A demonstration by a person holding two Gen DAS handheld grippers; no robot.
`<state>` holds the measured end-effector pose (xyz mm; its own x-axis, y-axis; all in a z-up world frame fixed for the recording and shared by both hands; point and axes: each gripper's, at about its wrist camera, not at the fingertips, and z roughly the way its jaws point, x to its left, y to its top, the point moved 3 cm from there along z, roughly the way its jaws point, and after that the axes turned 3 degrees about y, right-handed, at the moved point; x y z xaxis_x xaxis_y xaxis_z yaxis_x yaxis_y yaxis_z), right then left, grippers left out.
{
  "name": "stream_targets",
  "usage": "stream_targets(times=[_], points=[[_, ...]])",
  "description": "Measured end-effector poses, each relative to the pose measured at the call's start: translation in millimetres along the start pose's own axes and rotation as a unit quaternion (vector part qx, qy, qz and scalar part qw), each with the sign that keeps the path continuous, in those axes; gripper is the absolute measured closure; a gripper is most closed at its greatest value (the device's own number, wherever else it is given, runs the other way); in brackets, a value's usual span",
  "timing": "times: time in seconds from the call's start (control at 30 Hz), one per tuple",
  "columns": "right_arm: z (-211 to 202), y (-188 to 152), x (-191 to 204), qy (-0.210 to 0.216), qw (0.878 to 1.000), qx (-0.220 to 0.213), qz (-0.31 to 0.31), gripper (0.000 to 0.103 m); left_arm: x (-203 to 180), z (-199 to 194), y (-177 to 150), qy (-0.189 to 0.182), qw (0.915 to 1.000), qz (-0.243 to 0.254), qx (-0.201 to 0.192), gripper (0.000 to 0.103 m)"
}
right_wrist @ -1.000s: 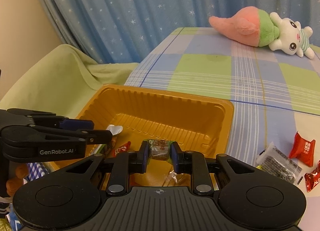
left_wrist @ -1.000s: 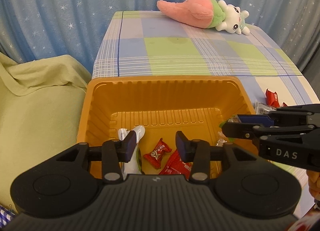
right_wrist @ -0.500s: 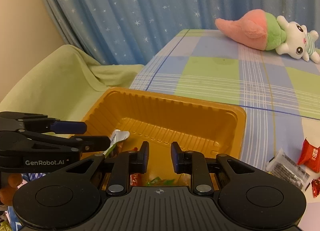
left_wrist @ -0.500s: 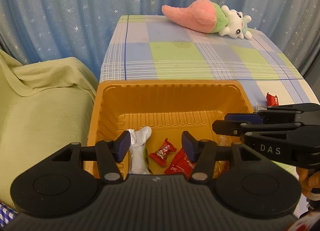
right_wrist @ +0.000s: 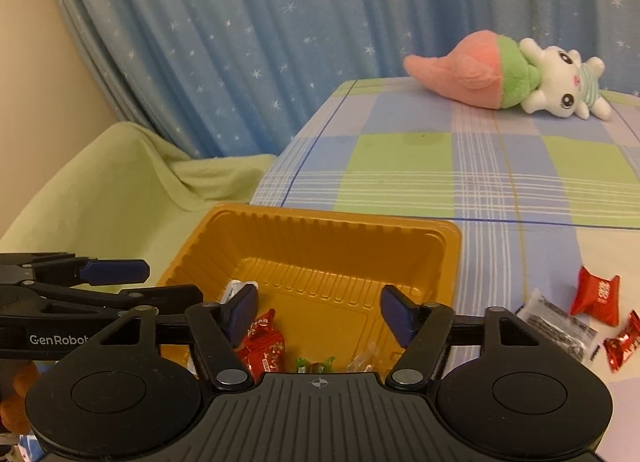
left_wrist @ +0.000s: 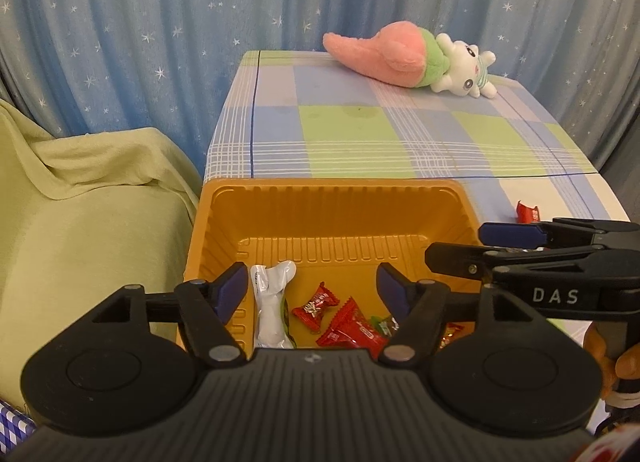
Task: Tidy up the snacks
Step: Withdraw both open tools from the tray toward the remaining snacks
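The table with its blue, green and white checked cloth [left_wrist: 360, 134] fills the same ground it did a second ago, and the ribbed orange plastic tray [left_wrist: 328, 222] sits at its near left corner as before, beside the pale green blanket [left_wrist: 80, 202]. The tray's long axis runs across your left camera's view, from the blanket side toward the loose snacks. The pink, green and white plush toy [left_wrist: 404, 58] lies unmoved at the far edge, its pink tail pointing left.

What has changed is your grip. Your right gripper [right_wrist: 318, 312] was pinched on a green-wrapped candy a second ago; now its jaws are opening, wide apart with nothing between them, and that green-wrapped candy [right_wrist: 314, 364] lies on the tray floor just under the gripper body. Your left gripper [left_wrist: 312, 290] was narrower then; its jaws are also opening, spread wide and bare. Both grippers hang over the near end of the tray.

Inside the tray, the long white wrapped snack [left_wrist: 272, 306] lies with its long axis running away from you, its twisted end pointing at the far wall. Just right of it sit the square red packet [left_wrist: 352, 328] and the small red twist-wrapped candy [left_wrist: 314, 306], which tilts up to the right.

Outside the tray, on the cloth to its right, lie the clear printed sachet [right_wrist: 558, 326], the folded red packet [right_wrist: 596, 294] and a shiny red candy [right_wrist: 622, 344], close together.
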<state>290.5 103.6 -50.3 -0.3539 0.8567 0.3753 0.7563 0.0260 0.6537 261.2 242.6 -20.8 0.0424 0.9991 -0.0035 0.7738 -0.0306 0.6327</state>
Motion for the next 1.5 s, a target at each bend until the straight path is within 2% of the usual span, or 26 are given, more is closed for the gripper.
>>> stream_targets(times=[0.2,0.63,1.0,1.5], points=[[-28,-8,-5,-0.01,1.0,-0.015,0.014,0.026,-7,-17,-6,-0.003,1.0,-0.003,-0.009,0.029],[-90,-33,-35,-0.022,0.998,-0.035,0.047,0.024,-50,-44,-24,-0.019,0.9997,0.003,-0.016,0.027],[-141,-48,-89,-0.042,0.996,-0.038,0.071,0.024,-105,-53,-30,-0.03,0.9995,0.0,-0.012,0.027],[-195,-55,-169,-0.067,0.993,-0.047,0.081,0.024,-188,-41,-32,-0.03,0.9995,-0.003,-0.009,0.027]])
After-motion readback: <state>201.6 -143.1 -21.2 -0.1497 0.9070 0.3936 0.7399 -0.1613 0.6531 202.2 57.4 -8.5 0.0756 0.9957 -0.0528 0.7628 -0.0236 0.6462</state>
